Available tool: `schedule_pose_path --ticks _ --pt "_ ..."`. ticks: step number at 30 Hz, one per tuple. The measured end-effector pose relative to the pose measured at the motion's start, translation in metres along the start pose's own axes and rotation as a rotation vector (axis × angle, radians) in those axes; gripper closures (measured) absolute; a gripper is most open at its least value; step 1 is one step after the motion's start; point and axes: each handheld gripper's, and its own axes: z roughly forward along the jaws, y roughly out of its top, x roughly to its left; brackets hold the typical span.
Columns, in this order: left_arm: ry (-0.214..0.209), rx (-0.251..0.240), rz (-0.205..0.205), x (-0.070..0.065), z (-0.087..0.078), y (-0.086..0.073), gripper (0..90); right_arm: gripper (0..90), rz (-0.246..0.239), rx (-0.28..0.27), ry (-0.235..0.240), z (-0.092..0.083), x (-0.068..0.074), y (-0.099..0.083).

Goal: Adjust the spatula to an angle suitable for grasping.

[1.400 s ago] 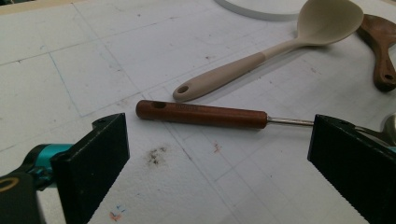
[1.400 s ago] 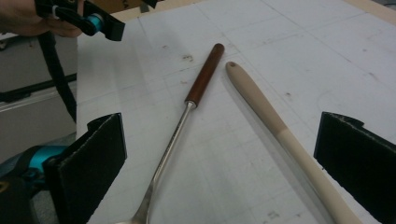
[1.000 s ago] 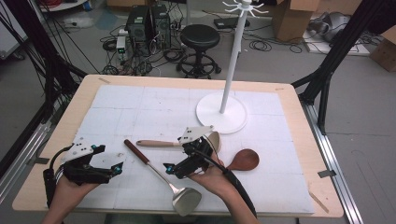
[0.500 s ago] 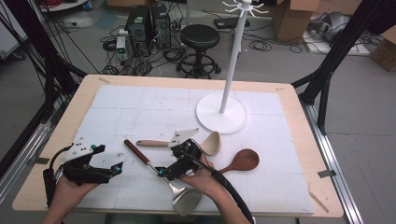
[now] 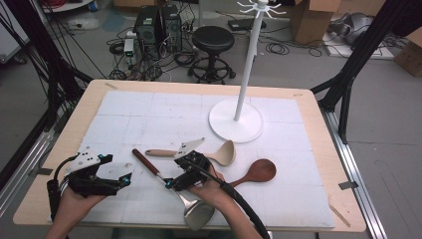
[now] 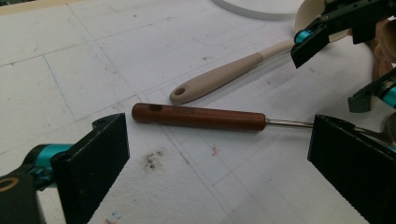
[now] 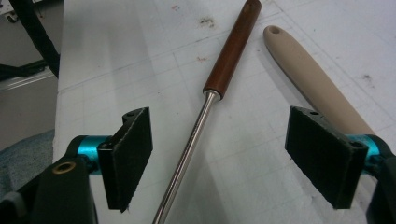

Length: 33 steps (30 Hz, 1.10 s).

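Jaws of the right gripper point(image 7: 219, 158) have just been closing, still spread astride the steel ladle's point(image 5: 166, 180) thin shaft on the white mat, untouched. That round shaft could roll aside if one pad lands first.

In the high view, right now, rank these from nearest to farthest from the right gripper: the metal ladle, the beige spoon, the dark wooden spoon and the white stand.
1. Metal ladle: its shaft lies between the open jaws of the right gripper.
2. Beige spoon: just behind the gripper.
3. Dark wooden spoon: off to the right.
4. White stand: farthest, towards the table's back.
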Motion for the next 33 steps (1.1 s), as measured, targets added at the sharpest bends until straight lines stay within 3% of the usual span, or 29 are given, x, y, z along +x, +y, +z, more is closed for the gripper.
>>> schedule_pose_path --ticks 5,19,26,33 --pt "0.000 0.000 0.002 0.000 0.001 0.000 6.0 25.4 0.015 0.033 0.011 0.006 0.000 -0.002" --pt "-0.001 -0.002 0.003 0.000 0.001 0.001 6.0 44.5 0.034 0.093 0.004 0.016 0.001 -0.005" --pt "0.000 -0.002 0.003 0.000 0.001 0.000 6.0 51.3 0.057 0.110 0.012 0.019 0.001 -0.006" --pt "0.000 -0.002 0.003 0.000 0.001 0.000 6.0 55.1 0.049 0.122 0.015 0.023 0.003 -0.006"
